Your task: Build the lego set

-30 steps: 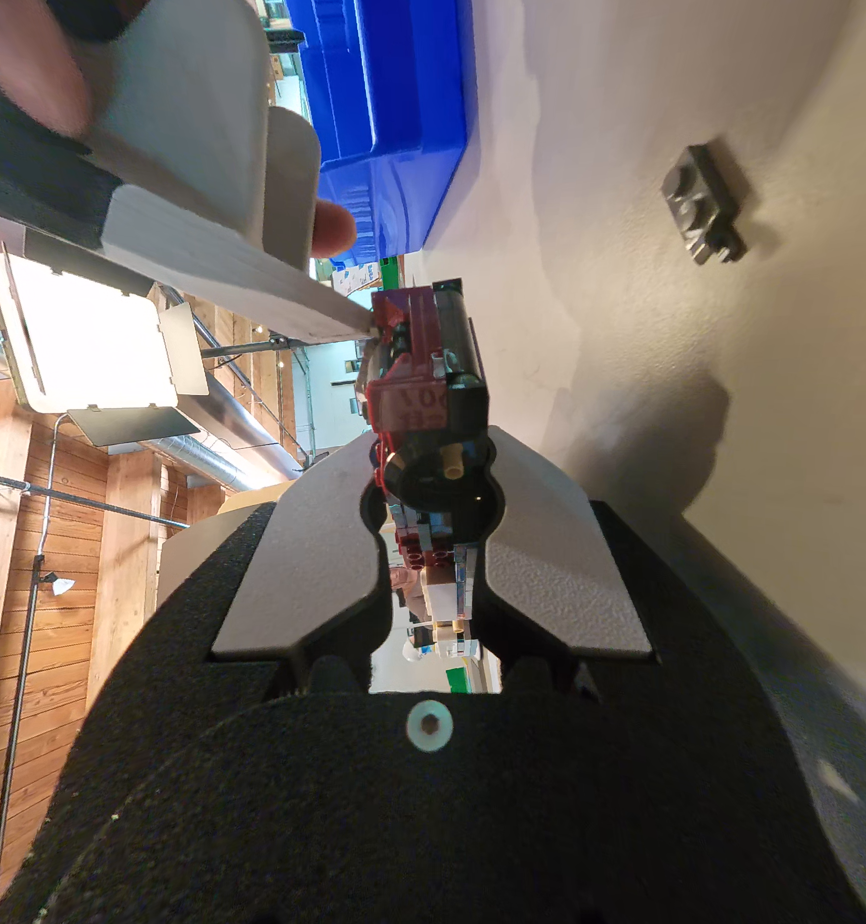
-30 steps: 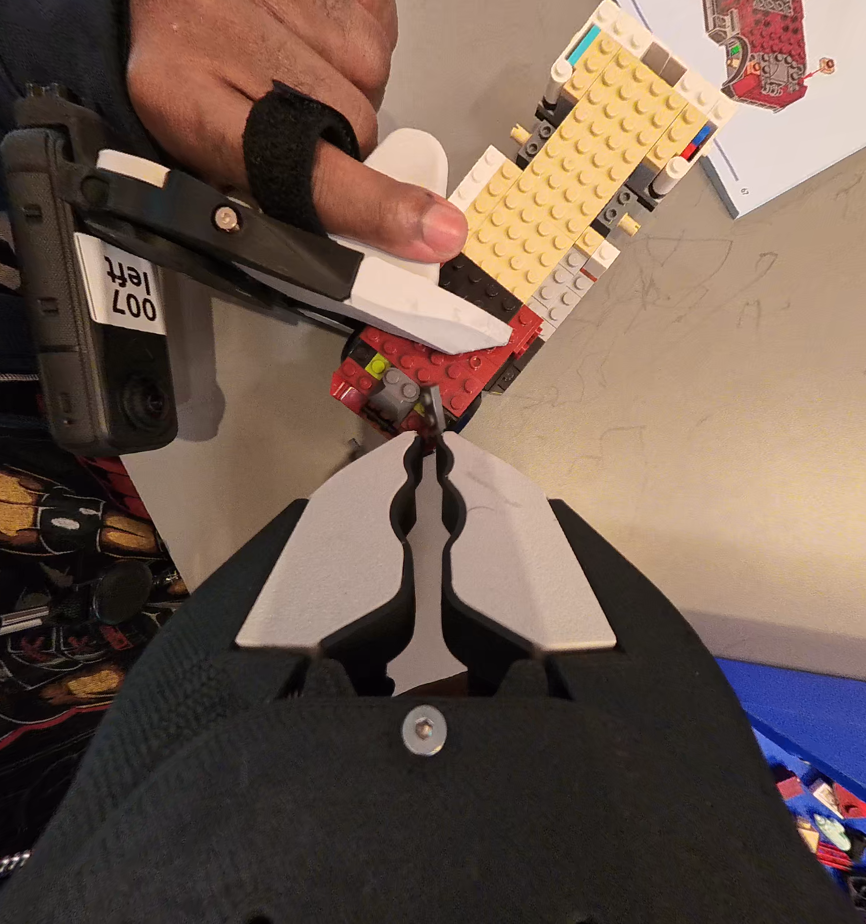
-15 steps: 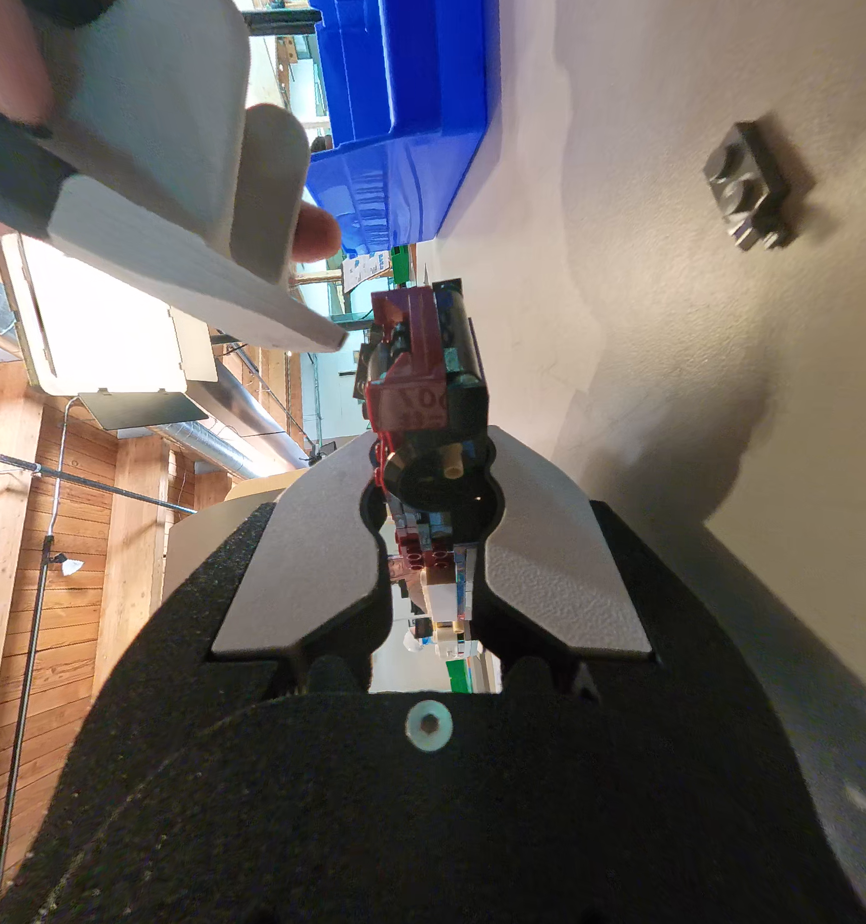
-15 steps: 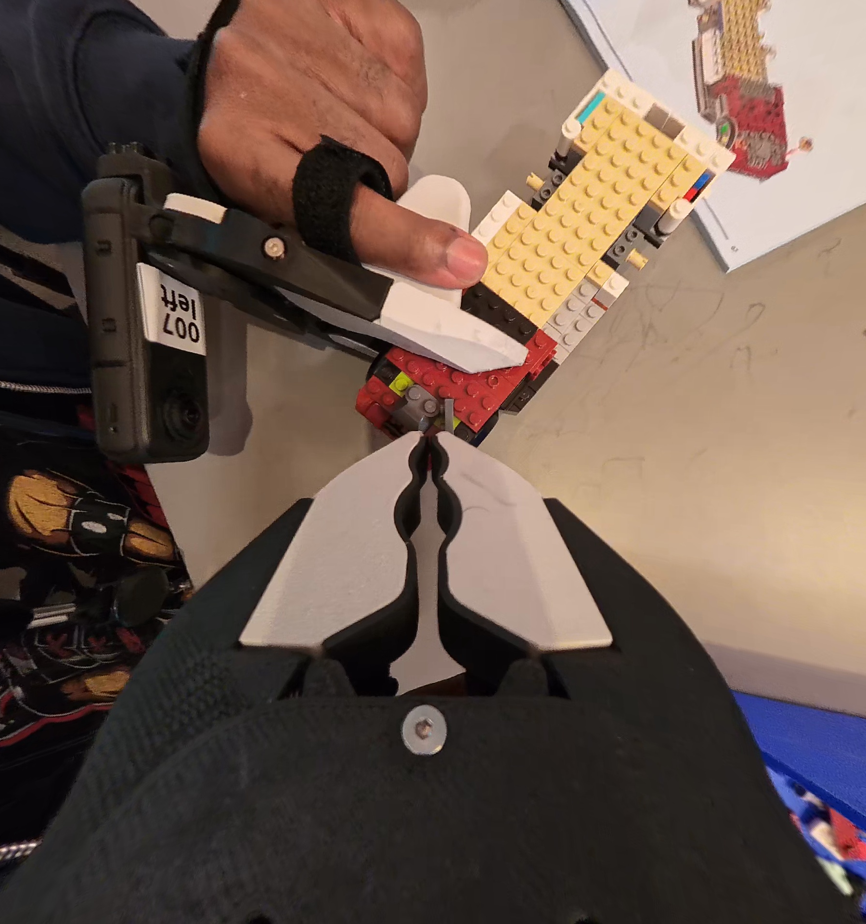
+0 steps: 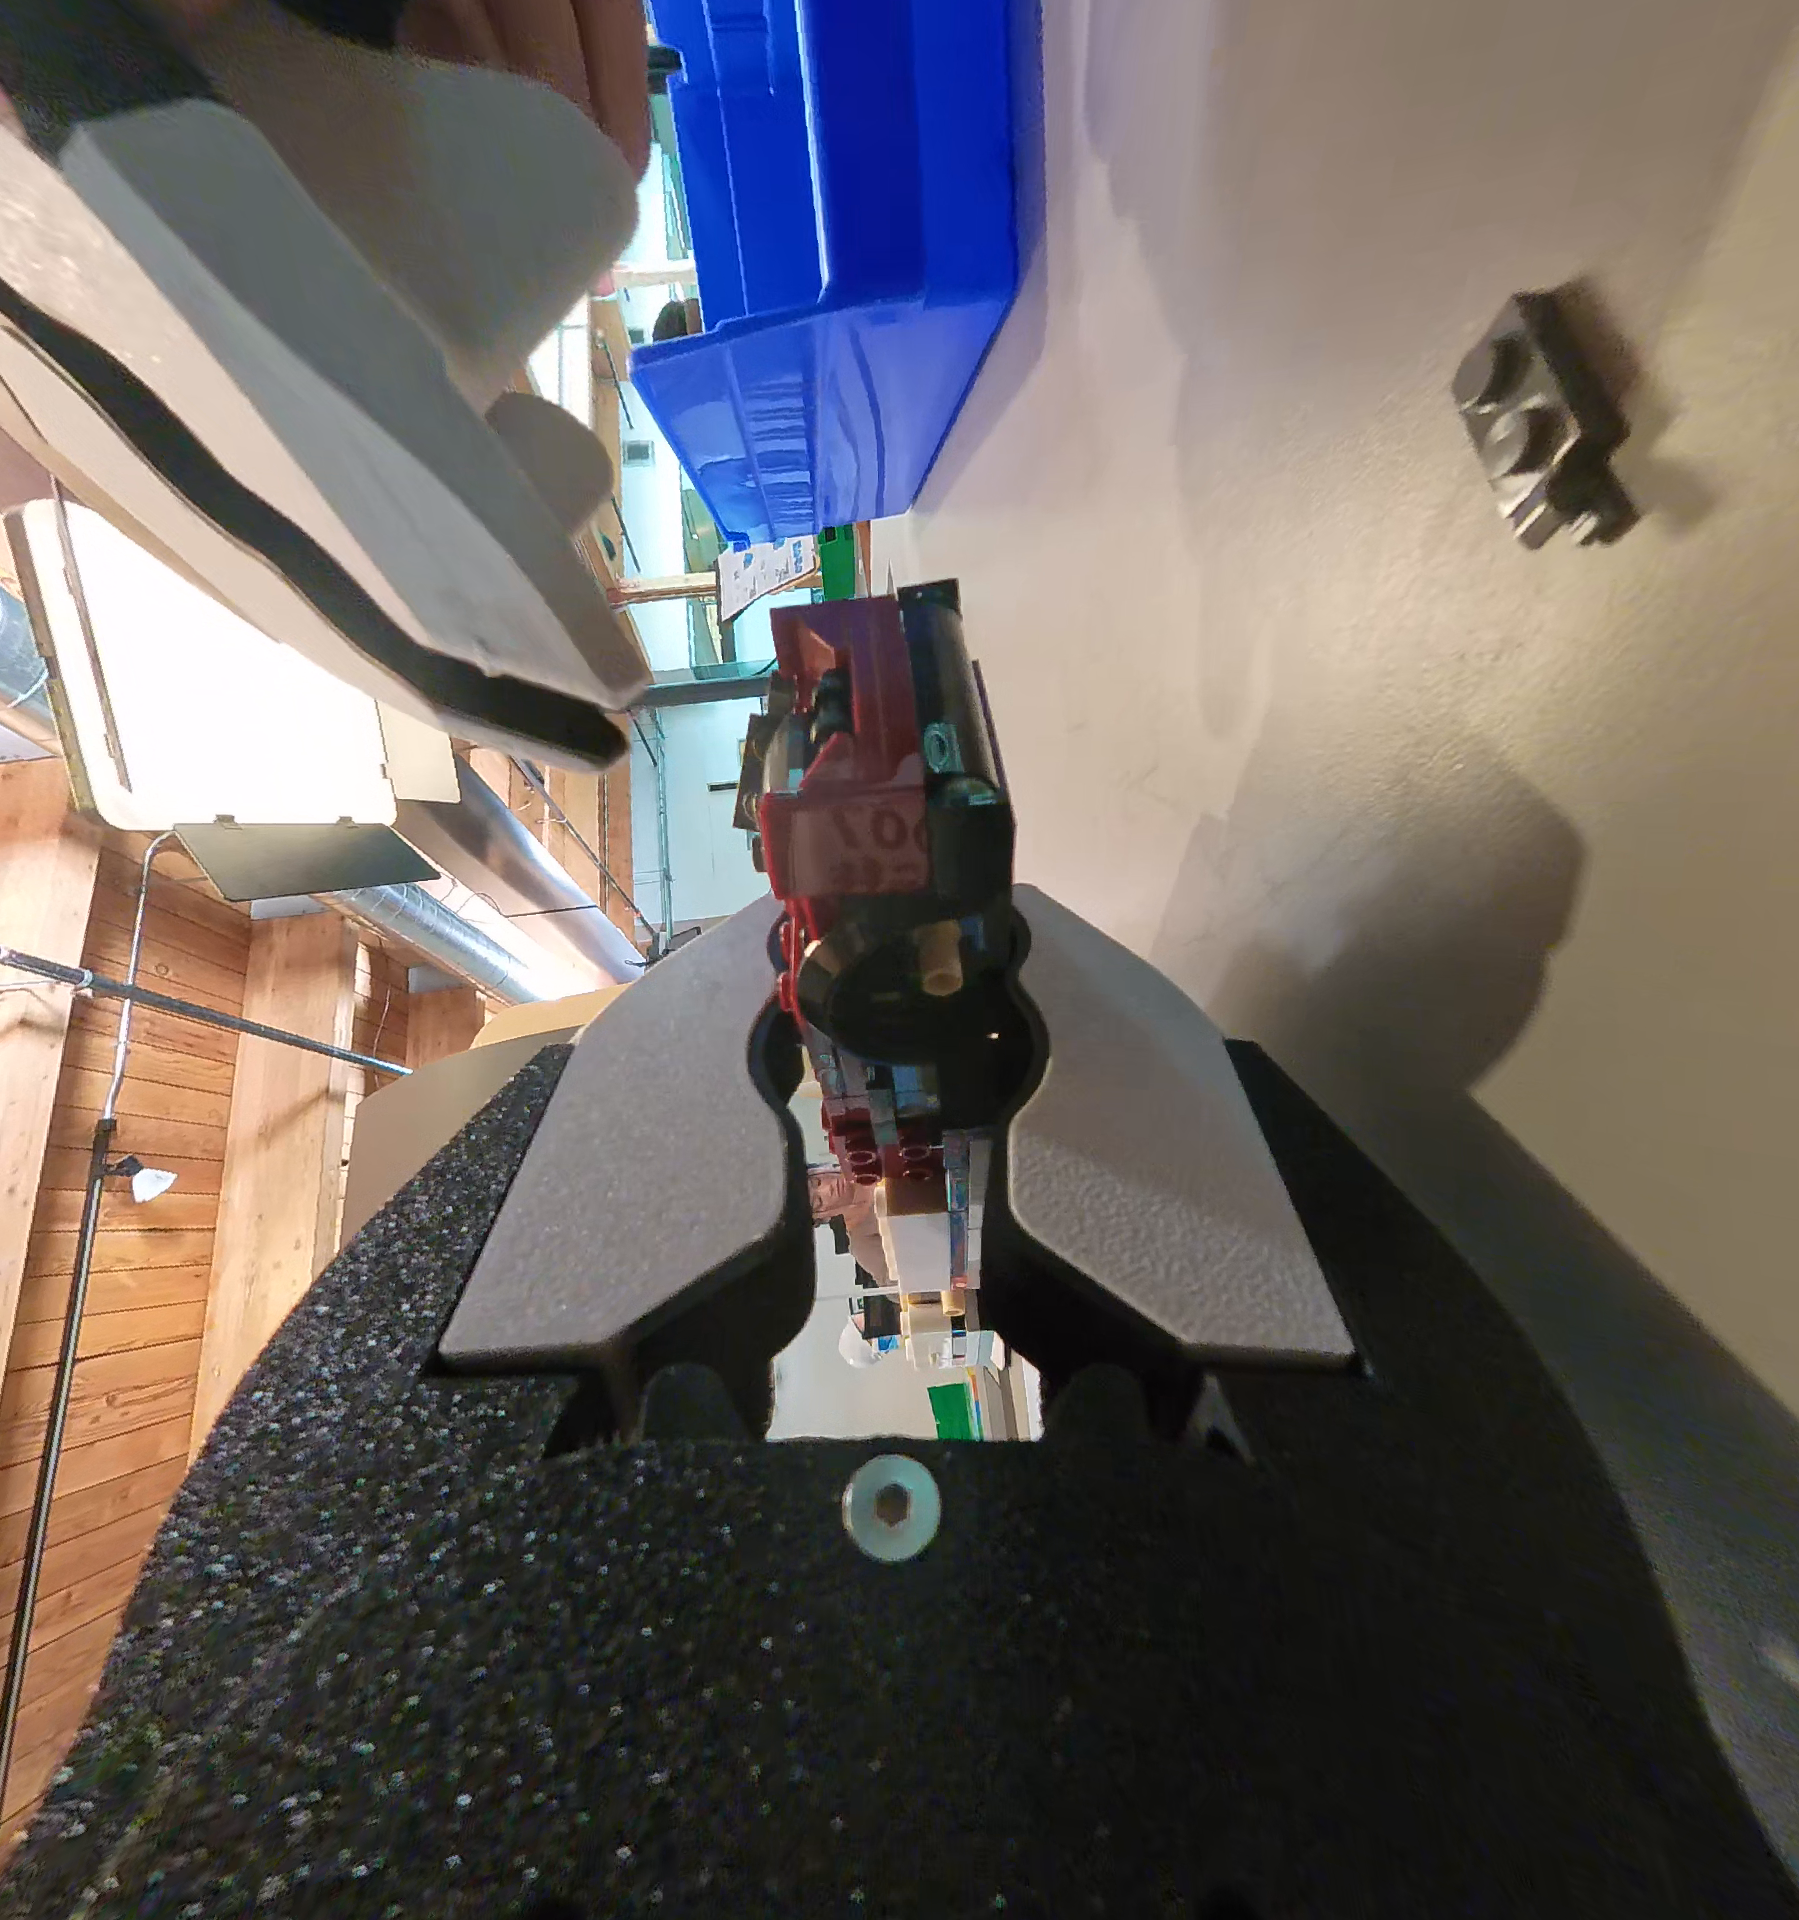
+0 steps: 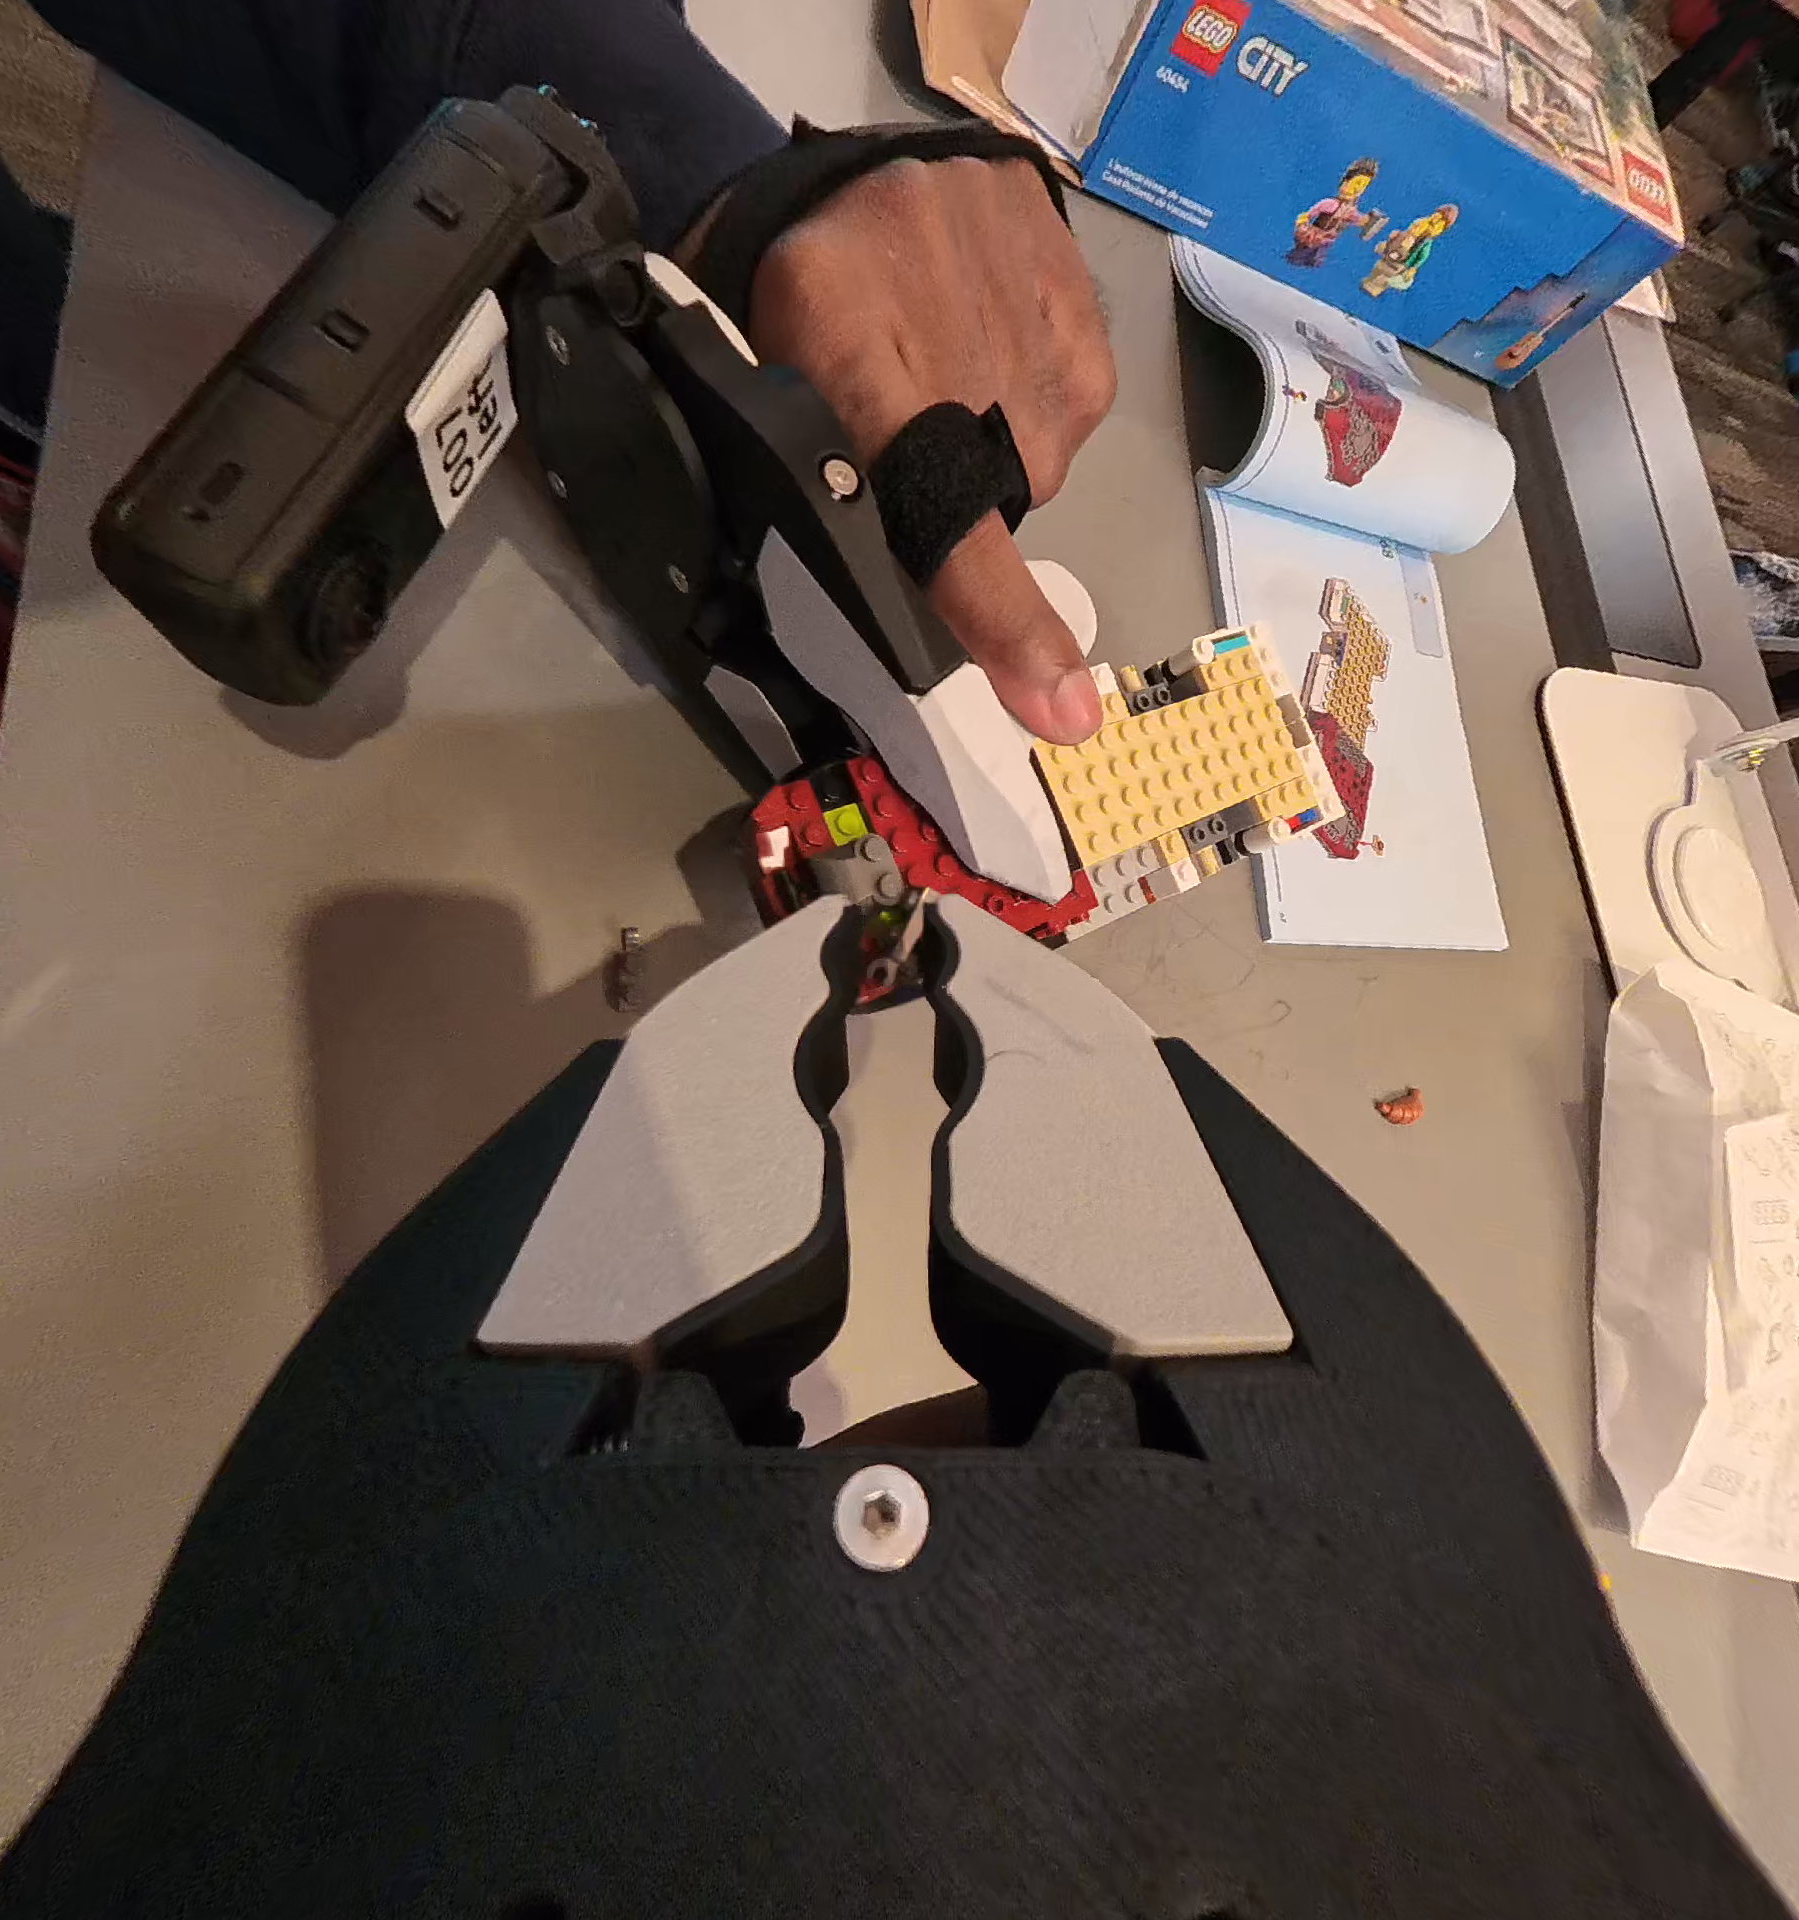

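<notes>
Right gripper (image 6: pixel 887 920): jaws slightly parted, pads pressing on nothing, tips at the red front end of the brick-built model (image 6: pixel 1165 774), just beside a thin grey piece (image 6: pixel 907 935) standing there. Left gripper (image 5: pixel 895 971): clenched across the model's red-and-black body. Model hangs over mid-worktop (image 6: pixel 251 1039). Loose dark grey plate (image 5: pixel 1539 447) lies well apart; blue bin (image 5: pixel 853 260) at the far edge.

Brick model (image 6: pixel 1165 769) lies between box (image 6: pixel 1394 177) and right claw (image 6: pixel 890 935).
</notes>
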The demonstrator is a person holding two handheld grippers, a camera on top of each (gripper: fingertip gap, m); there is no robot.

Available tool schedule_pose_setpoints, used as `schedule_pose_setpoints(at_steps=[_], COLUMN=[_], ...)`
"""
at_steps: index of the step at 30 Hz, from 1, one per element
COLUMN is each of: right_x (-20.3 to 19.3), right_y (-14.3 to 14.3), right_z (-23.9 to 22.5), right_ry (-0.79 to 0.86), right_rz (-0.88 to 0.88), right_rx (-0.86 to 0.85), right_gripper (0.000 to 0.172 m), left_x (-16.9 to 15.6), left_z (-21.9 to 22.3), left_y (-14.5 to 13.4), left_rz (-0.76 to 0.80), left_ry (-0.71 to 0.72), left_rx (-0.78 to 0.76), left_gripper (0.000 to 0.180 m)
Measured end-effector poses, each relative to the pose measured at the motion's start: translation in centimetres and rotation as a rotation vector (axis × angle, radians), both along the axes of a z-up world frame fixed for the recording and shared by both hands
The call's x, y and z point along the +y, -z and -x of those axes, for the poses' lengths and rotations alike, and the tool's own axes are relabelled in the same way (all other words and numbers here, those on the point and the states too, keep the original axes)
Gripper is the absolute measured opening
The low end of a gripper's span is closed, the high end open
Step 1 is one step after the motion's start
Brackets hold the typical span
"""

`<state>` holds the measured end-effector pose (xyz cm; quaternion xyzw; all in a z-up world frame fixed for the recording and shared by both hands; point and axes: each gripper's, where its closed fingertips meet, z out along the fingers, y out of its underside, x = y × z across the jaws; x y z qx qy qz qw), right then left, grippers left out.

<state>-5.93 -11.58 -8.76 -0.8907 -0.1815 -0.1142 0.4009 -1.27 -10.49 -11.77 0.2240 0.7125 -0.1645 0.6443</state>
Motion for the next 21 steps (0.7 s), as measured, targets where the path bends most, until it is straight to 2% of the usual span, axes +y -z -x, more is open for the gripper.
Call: schedule_pose_setpoints(at_steps=[5, 9, 21], right_x=[0.43, 0.59, 0.76], right_y=[0.77, 0.76, 0.43], right_z=[-0.19, -0.32, -0.79], right_ry=[-0.019, -0.013, 0.053], right_rz=[0.017, -0.002, -0.043], right_rx=[-0.005, 0.053, 0.187], right_gripper=[0.008, 0.003, 0.007], left_x=[-0.06, -0.23, -0.50], left_z=[0.12, 0.34, 0.63], left_y=[-0.16, -0.38, -0.69], left_rz=[0.005, 0.014, 0.033], left_ry=[0.005, 0.017, 0.035], left_rx=[-0.004, -0.010, -0.013], left_gripper=[0.034, 0.034, 0.034])
